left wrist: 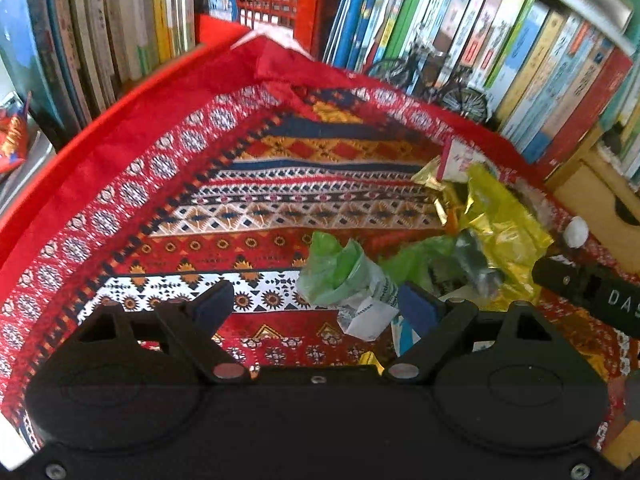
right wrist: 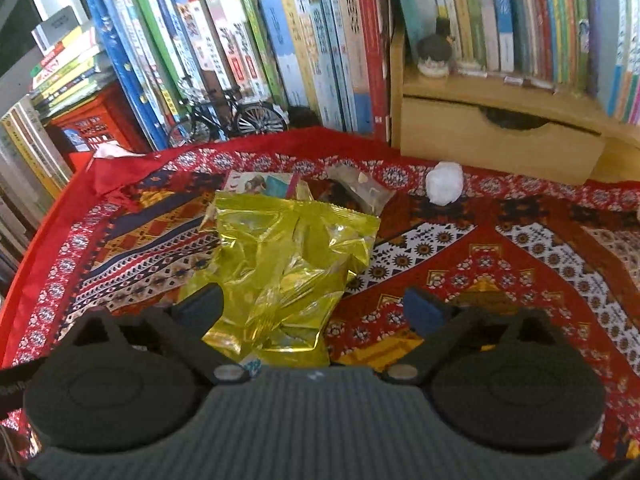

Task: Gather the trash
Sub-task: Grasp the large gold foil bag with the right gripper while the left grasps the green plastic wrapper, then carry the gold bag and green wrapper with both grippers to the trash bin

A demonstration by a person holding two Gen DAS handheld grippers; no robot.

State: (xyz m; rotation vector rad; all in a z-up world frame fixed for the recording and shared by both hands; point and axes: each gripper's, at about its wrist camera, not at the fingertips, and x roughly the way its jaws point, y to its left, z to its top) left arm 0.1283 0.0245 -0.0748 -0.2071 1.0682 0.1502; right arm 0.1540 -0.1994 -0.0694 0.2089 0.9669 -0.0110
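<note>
My left gripper point(left wrist: 316, 304) stands wide open with nothing in it; just ahead and slightly toward its right finger lies a crumpled green wrapper point(left wrist: 340, 272) on the patterned cloth point(left wrist: 168, 216), with white paper point(left wrist: 366, 316) touching it underneath; my right gripper point(right wrist: 312, 304) is likewise spread wide and empty, and the yellow foil bag point(right wrist: 292, 252) lies between its fingers and ahead of them; beyond, to the right, sits a white paper ball point(right wrist: 443, 182); I judge the foil light, crinkly and slippery, so I would pinch a bunched fold near its middle, not a flat edge; the green wrapper looks soft and should crush easily.
</note>
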